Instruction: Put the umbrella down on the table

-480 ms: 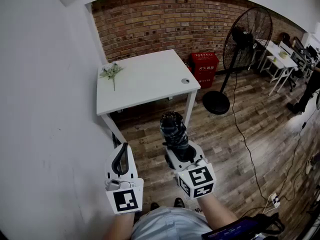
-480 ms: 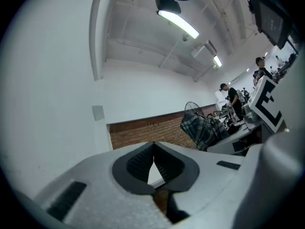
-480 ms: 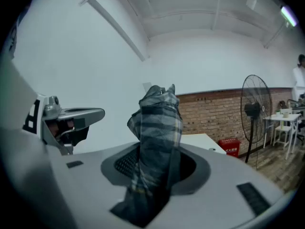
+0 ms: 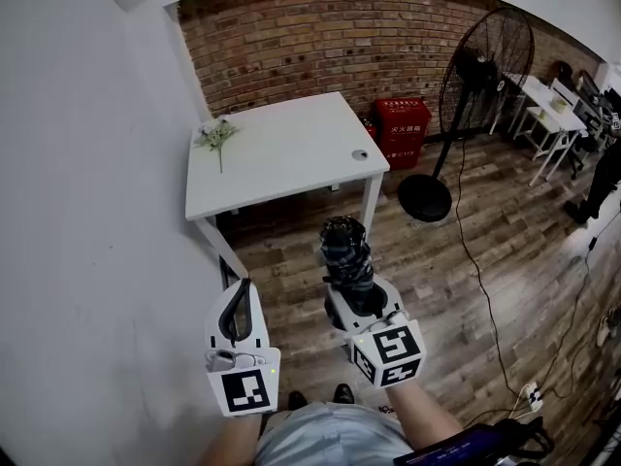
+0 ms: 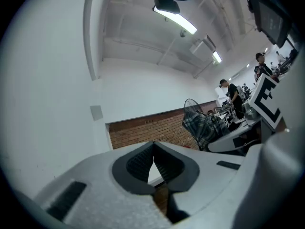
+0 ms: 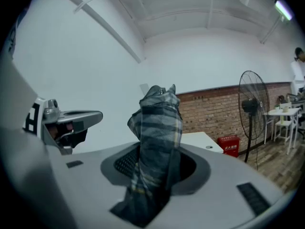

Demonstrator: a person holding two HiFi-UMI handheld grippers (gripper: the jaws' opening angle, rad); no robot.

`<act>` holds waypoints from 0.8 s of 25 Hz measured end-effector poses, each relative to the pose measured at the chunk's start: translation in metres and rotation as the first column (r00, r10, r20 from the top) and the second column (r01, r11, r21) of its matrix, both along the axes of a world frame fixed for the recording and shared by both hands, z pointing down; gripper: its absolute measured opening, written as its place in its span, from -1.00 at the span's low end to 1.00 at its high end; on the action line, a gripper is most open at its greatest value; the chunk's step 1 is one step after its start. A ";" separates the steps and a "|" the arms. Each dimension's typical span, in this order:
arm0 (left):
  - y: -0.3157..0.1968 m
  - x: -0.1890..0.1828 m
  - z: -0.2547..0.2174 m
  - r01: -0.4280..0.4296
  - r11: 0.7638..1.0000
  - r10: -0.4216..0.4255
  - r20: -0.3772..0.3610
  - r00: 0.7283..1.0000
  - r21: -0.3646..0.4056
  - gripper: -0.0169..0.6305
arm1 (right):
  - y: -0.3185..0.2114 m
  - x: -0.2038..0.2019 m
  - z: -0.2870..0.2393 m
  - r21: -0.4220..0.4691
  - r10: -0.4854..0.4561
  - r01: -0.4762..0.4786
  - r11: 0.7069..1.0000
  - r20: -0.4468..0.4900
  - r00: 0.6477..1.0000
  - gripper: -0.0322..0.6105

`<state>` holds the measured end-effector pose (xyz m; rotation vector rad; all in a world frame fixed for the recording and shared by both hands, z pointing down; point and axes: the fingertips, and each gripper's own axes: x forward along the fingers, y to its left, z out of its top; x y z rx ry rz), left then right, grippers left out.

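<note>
A folded plaid umbrella [image 4: 346,253] sticks forward out of my right gripper [image 4: 355,294], whose jaws are shut on its lower part; in the right gripper view the umbrella [image 6: 157,132] fills the gap between the pads. My left gripper [image 4: 236,314] is held beside it on the left, jaws shut with nothing between them [image 5: 153,168]. Both hang over the wooden floor, short of the white table [image 4: 291,153]. The umbrella [image 5: 204,126] also shows in the left gripper view at the right.
A small green sprig [image 4: 215,139] lies at the table's far left. A red box [image 4: 403,129] and a tall standing fan [image 4: 480,66] stand right of the table, against the brick wall [image 4: 330,42]. A white wall [image 4: 87,212] runs close on the left.
Both grippers and the umbrella have shifted slightly to the right and a little lower in the head view. The grip on the umbrella is the same.
</note>
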<state>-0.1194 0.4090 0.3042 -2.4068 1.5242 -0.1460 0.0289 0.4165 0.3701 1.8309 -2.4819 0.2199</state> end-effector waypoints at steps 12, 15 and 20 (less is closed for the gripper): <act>-0.012 0.011 0.015 0.075 0.997 -0.075 0.016 0.997 -0.031 -0.92 | -0.023 0.024 0.014 -0.030 -0.038 0.038 0.999 0.008 0.999 -0.37; -0.031 0.005 0.018 0.090 0.995 -0.090 0.002 0.996 -0.047 -0.92 | -0.042 0.021 0.018 -0.045 -0.045 0.045 0.998 0.002 0.999 -0.37; -0.070 0.000 0.032 0.086 0.995 -0.086 0.008 0.996 -0.057 -0.92 | -0.077 0.018 0.033 -0.070 -0.041 0.041 0.997 -0.005 0.999 -0.37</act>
